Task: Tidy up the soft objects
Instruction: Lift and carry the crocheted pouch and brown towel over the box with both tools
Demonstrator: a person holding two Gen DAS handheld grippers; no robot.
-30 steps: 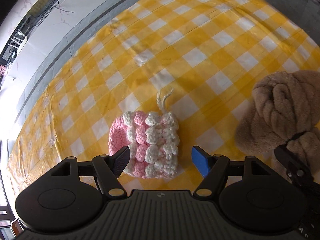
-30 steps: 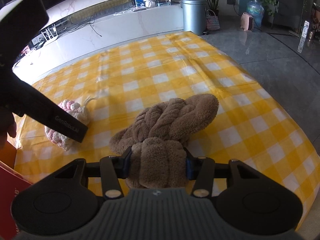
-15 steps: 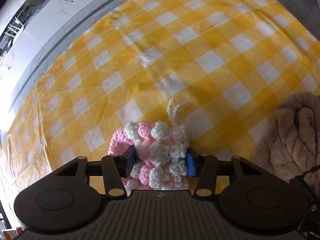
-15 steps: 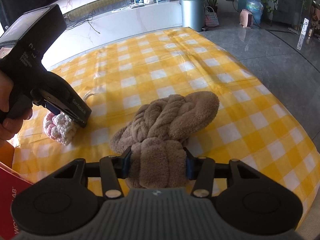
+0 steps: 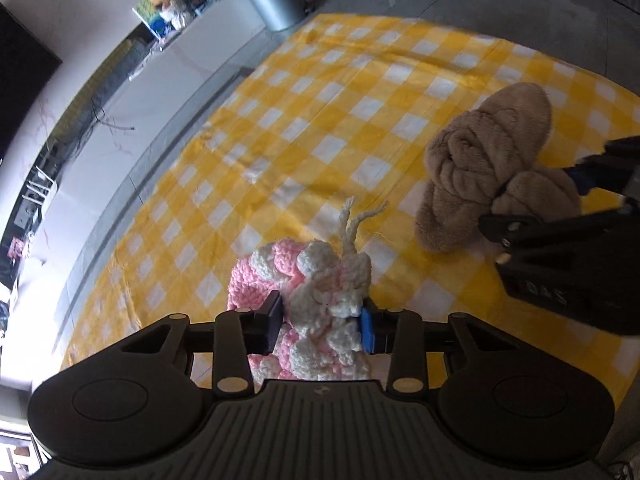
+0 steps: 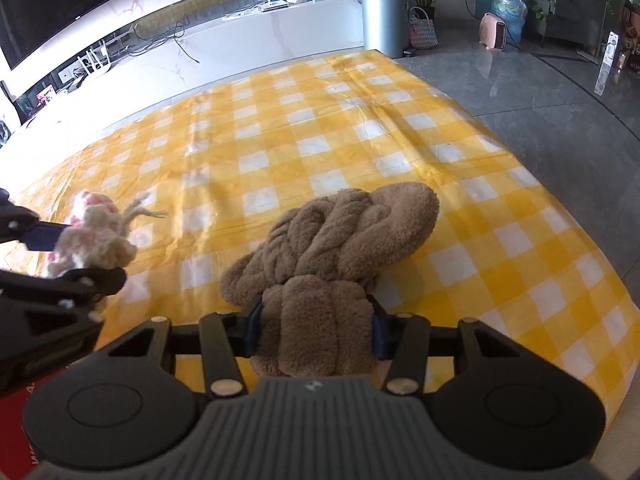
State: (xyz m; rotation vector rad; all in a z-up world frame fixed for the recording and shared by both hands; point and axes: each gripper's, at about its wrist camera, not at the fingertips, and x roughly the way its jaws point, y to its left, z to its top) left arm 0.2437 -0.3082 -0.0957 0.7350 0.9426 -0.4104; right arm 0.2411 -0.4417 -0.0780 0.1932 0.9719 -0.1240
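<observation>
A pink and white crocheted pouch point(image 5: 316, 292) with a white cord sits squeezed between the pads of my left gripper point(image 5: 320, 326), whose jaws are still closing on it; it hangs a little above the yellow checked cloth point(image 5: 320, 128). In the right wrist view the same pouch point(image 6: 98, 240) shows at the far left in the left gripper point(image 6: 60, 256). A brown fluffy twisted plush point(image 6: 340, 248) lies on the cloth, and my right gripper point(image 6: 316, 332) is shut on its near end. From the left wrist view the brown plush point(image 5: 488, 168) lies at the right, with the right gripper point(image 5: 532, 204) on it.
The checked cloth point(image 6: 360, 128) covers a low surface; grey floor tiles point(image 6: 540, 92) lie to the right. A grey bin point(image 6: 382, 16), a white TV bench point(image 6: 224, 44) and a water bottle point(image 6: 508, 8) stand at the back. A red box edge point(image 6: 16, 412) shows at the lower left.
My left gripper closed on the pink and white pouch, then lifted it and swung with a roll, so the room's back came into view. The right gripper kept still on the brown plush.
</observation>
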